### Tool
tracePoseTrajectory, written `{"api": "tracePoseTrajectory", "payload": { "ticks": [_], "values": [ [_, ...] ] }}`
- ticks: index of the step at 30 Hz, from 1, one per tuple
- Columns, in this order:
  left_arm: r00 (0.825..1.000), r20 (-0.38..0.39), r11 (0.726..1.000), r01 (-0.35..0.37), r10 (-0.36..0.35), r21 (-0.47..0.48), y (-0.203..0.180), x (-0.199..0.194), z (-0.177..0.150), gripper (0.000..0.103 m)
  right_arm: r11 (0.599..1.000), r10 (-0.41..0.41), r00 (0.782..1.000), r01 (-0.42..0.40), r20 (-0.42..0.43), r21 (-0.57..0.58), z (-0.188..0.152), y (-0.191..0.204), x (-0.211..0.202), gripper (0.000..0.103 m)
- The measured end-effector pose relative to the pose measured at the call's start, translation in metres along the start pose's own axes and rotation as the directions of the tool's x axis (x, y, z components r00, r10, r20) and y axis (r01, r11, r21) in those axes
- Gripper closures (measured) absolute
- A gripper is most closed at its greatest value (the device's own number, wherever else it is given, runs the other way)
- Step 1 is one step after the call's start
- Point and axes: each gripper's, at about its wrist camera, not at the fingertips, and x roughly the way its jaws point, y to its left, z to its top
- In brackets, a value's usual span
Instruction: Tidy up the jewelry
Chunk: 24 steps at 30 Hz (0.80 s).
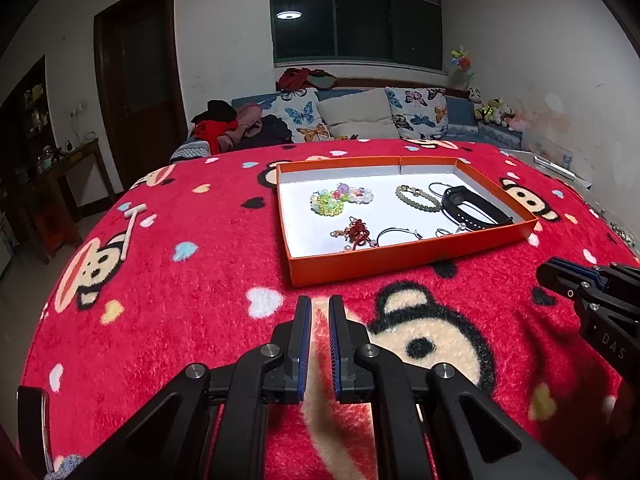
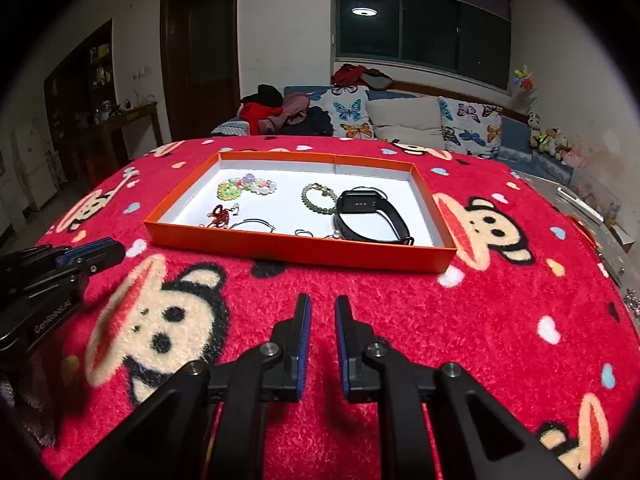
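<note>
**Both tongs clenched and empty, jewelry tray just ahead**

A red plush blanket with cartoon monkey faces covers the desk and fills the view under both tongs. Ahead of the left tongs, slightly to their right, sits a shallow orange tray with a white floor; from the right tongs it lies ahead and slightly to their left. All the jewelry lies inside it. A black smart band lies at the tray's right side (the biggest piece there), its strap curling toward the near right corner. Left of it is a green bead bracelet, and further left, toward the far wall, a cluster of pastel bead bracelets. Nearer the tongs, by the front wall, lie a red knotted charm, a thin wire hoop and a smaller ring. Both pairs of tongs are drawn nearly together with only a narrow slit between the blue pads, nothing between them, and they hover over the blanket short of the tray. A white T-shaped stick lies on the blanket well to the left of the left tongs
</note>
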Motion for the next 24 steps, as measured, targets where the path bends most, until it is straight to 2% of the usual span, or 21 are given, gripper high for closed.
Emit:
{"api": "tracePoseTrajectory", "payload": {
  "ticks": [8, 24],
  "values": [
    [1.000, -0.029, 0.999, -0.006, 0.005, -0.032, 0.006, 0.004, -0.001, 0.093, 0.998, -0.036, 0.999, 0.037, 0.019, -0.058, -0.001, 0.011, -0.003, 0.089],
    [1.000, 0.007, 1.000, 0.016, -0.016, -0.011, 0.000, -0.003, -0.003, 0.093, 0.997, -0.043, 0.999, 0.045, 0.021, -0.066, -0.002, 0.013, -0.003, 0.089]
  ]
}}
